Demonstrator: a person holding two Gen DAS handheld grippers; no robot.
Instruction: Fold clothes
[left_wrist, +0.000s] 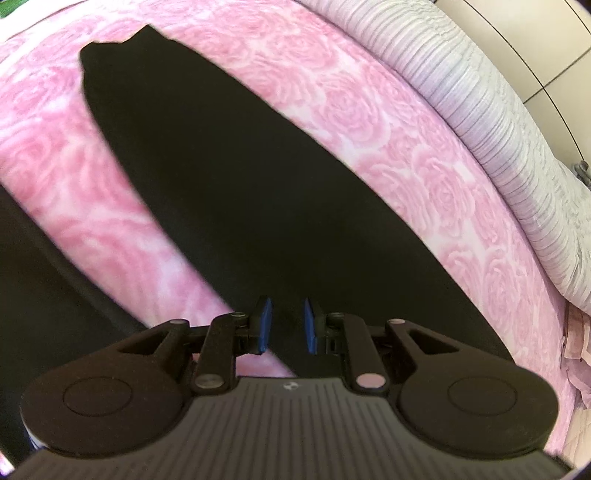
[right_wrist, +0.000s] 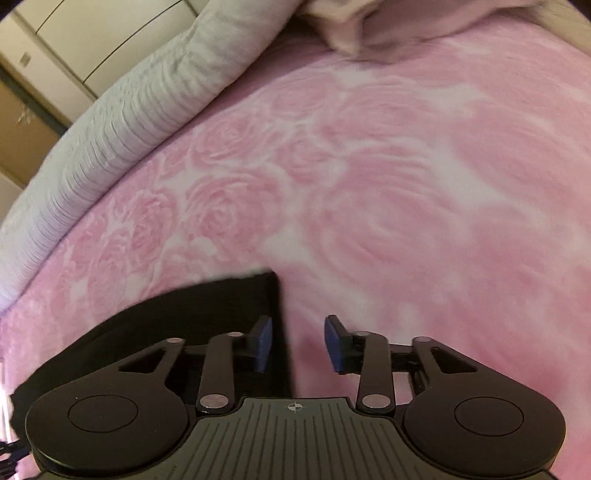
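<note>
Blue-padded, the left gripper (left_wrist: 287, 325) stands narrowly parted over black trousers (left_wrist: 229, 177), nothing visibly pinched, the long leg running toward eleven o'clock across a pink rose-patterned blanket (left_wrist: 388, 122). Through the right wrist view, the right gripper (right_wrist: 298, 343) stands open and empty, the garment's black corner (right_wrist: 236, 295) just at its nine-o'clock pad and a grey ribbed quilt (right_wrist: 110, 129) toward ten.

A long black cloth garment (left_wrist: 236, 192) lies flat on the pink rose-patterned blanket (left_wrist: 388, 122). In the left wrist view it runs from the far left down to the near right, and the left gripper (left_wrist: 287, 325) is right above its near part. A grey ribbed quilt (left_wrist: 480, 110) is bunched along the blanket's far right edge. In the right wrist view, a corner of the garment (right_wrist: 221, 306) lies on the blanket, under the left side of the right gripper (right_wrist: 298, 343).
</note>
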